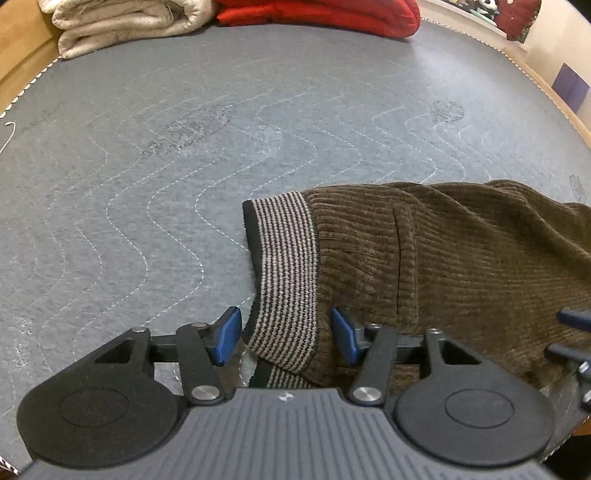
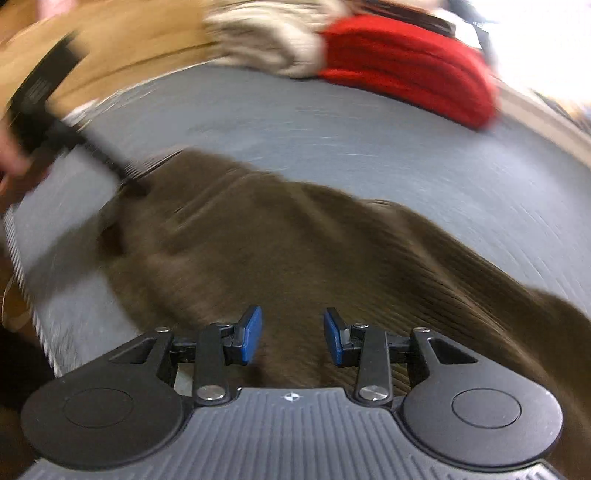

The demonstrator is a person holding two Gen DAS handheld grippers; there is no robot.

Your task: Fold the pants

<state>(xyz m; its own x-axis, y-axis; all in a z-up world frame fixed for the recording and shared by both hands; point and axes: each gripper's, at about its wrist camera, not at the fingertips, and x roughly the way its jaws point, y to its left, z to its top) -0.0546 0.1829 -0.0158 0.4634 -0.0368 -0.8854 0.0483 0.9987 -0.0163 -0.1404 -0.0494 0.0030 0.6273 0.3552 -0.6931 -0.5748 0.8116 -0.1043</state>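
Observation:
Brown corduroy pants (image 1: 443,258) lie on a grey quilted mat (image 1: 184,147), their striped waistband (image 1: 288,266) at the left end. My left gripper (image 1: 286,334) is open, its blue pads either side of the waistband's near edge. In the blurred right wrist view the pants (image 2: 277,251) spread across the mat (image 2: 369,140). My right gripper (image 2: 291,338) is open just above the brown cloth, holding nothing. The left gripper shows there as a dark blurred shape (image 2: 55,122) at the pants' far left end. The right gripper's blue tips (image 1: 570,332) peek in at the left wrist view's right edge.
A folded cream garment (image 1: 122,22) and a folded red garment (image 1: 321,14) lie at the mat's far edge. They also show in the right wrist view, cream (image 2: 266,40) and red (image 2: 406,66). A wooden rim (image 1: 22,55) borders the mat.

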